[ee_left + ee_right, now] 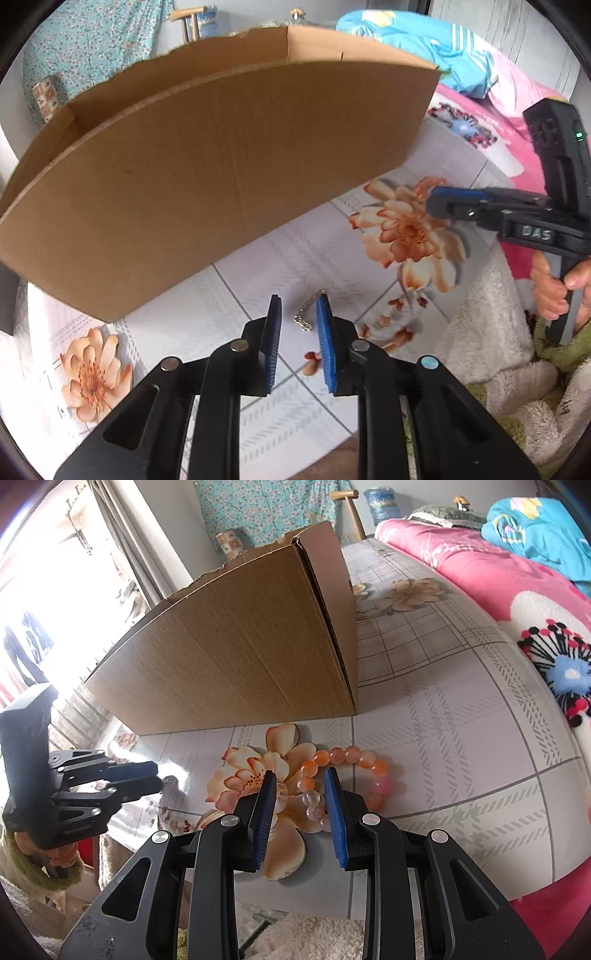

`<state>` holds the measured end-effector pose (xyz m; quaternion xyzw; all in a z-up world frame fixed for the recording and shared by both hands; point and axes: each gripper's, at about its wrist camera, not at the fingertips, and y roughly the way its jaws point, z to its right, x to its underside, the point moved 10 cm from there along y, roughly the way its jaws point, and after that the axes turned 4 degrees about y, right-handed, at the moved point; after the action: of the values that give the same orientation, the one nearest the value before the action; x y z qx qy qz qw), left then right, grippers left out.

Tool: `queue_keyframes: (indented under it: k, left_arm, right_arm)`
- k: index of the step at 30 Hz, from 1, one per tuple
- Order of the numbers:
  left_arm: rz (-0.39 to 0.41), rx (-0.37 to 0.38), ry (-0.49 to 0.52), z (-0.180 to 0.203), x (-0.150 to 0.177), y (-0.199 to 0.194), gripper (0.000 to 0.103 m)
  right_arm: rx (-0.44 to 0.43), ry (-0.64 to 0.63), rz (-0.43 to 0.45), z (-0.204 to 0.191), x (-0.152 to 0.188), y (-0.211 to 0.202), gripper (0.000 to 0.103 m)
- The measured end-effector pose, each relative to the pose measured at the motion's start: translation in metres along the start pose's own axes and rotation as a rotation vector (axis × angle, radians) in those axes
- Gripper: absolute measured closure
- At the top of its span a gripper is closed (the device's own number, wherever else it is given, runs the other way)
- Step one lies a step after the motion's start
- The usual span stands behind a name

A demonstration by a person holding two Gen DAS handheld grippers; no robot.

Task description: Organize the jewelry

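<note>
A thin silver chain [305, 316] lies on the flowered tablecloth [258, 266]. My left gripper [298, 301] is open, its blue pads on either side of the chain just above the cloth. An orange and pink bead bracelet [349, 773] lies on the cloth in the right wrist view. My right gripper [300, 775] is open, its pads straddling the bracelet's near left part. The left gripper [157, 773] also shows at the left there, the chain [170, 780] glinting at its tips. The right gripper [437, 205] shows at the right of the left wrist view.
A large open cardboard box [207, 173] stands on the table just behind both pieces; it also shows in the right wrist view [240, 657]. Pink bedding [480, 576] and a blue quilt [535, 528] lie to the right. White fleece [491, 314] hangs at the table's near edge.
</note>
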<state>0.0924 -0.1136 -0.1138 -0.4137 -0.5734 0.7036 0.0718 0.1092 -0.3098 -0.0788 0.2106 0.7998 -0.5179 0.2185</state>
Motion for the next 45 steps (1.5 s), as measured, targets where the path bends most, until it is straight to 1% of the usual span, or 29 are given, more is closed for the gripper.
queue_keyframes:
  k: [6, 9, 11, 14, 18, 23, 26, 33, 37, 39, 41, 43, 45]
  left_arm:
    - [-0.056, 0.032, 0.011, 0.003, -0.004, 0.006, 0.084]
    - [-0.075, 0.046, 0.040, 0.010, -0.003, 0.007, 0.084]
    - [-0.087, 0.026, 0.073, 0.013, -0.002, 0.007, 0.084]
    - [-0.113, 0.004, 0.083, 0.016, -0.005, 0.010, 0.085]
    - [-0.120, -0.018, 0.086, 0.017, -0.007, 0.012, 0.099]
    - [-0.098, -0.045, 0.087, 0.020, -0.010, 0.012, 0.101]
    - [-0.062, -0.023, 0.053, 0.019, -0.010, 0.008, 0.103]
    - [0.012, 0.024, -0.053, 0.011, -0.016, -0.008, 0.103]
    - [0.052, 0.033, -0.092, 0.003, -0.019, -0.020, 0.103]
    - [0.057, 0.040, -0.095, 0.002, -0.018, -0.020, 0.103]
    - [0.049, 0.066, -0.101, 0.005, -0.016, -0.018, 0.103]
    - [0.027, 0.091, -0.109, 0.005, -0.012, -0.014, 0.103]
    - [0.013, 0.088, -0.096, 0.007, -0.008, -0.010, 0.101]
  right_arm:
    - [-0.011, 0.005, 0.003, 0.001, 0.000, -0.001, 0.076]
    - [-0.016, 0.009, 0.004, 0.002, 0.000, -0.001, 0.076]
    - [-0.019, 0.008, 0.004, 0.002, 0.000, 0.000, 0.076]
    - [-0.021, 0.003, 0.007, 0.002, -0.001, -0.001, 0.076]
    - [-0.013, -0.003, 0.008, 0.002, 0.000, 0.000, 0.076]
    - [-0.004, -0.009, 0.007, 0.000, 0.000, 0.000, 0.076]
    - [0.001, -0.011, 0.005, -0.002, 0.001, 0.000, 0.076]
    - [0.017, -0.010, 0.002, -0.003, 0.002, 0.000, 0.076]
    - [0.022, -0.006, 0.002, -0.003, 0.002, 0.001, 0.076]
    - [0.026, -0.006, 0.003, -0.003, 0.002, 0.001, 0.076]
    - [0.029, -0.006, 0.002, -0.004, 0.003, 0.001, 0.076]
    - [0.032, -0.006, 0.000, -0.004, 0.002, 0.001, 0.076]
    - [0.036, -0.008, -0.001, -0.004, 0.003, 0.001, 0.076]
